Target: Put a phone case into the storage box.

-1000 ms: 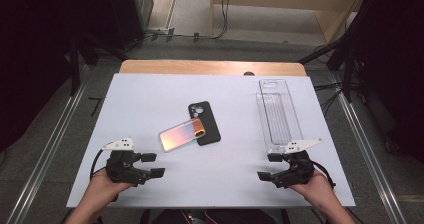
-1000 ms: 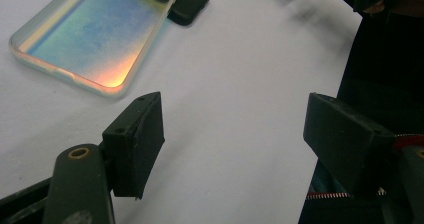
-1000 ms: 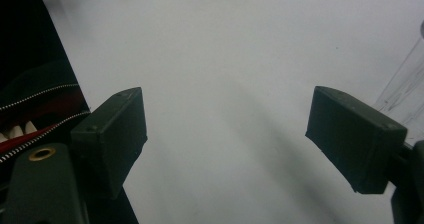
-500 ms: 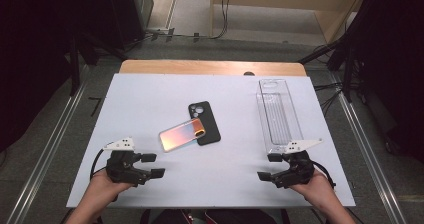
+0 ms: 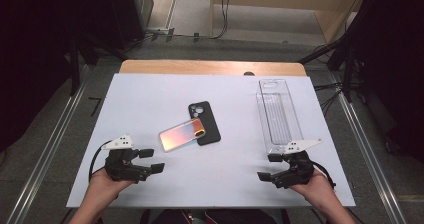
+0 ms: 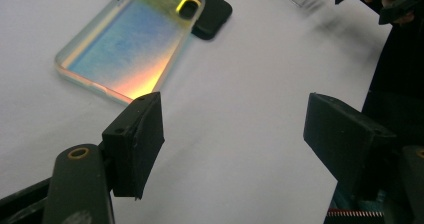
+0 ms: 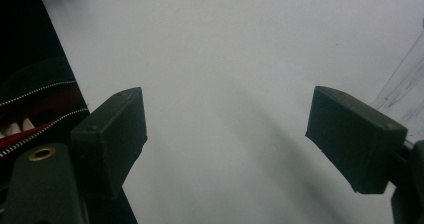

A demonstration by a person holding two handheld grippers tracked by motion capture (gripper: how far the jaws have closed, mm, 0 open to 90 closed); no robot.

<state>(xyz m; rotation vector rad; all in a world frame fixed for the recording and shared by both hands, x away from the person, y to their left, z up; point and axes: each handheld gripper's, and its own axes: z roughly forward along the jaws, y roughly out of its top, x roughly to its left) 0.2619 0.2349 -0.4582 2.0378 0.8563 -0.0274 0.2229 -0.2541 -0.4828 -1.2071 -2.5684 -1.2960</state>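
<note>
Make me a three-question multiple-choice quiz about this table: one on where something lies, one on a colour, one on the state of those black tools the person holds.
1. Where does the iridescent phone case lie?
A. Inside the clear tray
B. Partly on the black phone case
C. On the floor

2. What colour is the table sheet?
A. White
B. Red
C. Green

3. How does the left hand-held gripper stand?
A. Shut on a case
B. Open, holding nothing
C. Shut on the tray

Answers:
1 B: its end overlaps the black phone case, away from the clear tray.
2 A: the sheet is plain white.
3 B: only bare sheet shows between its spread jaws.
</note>
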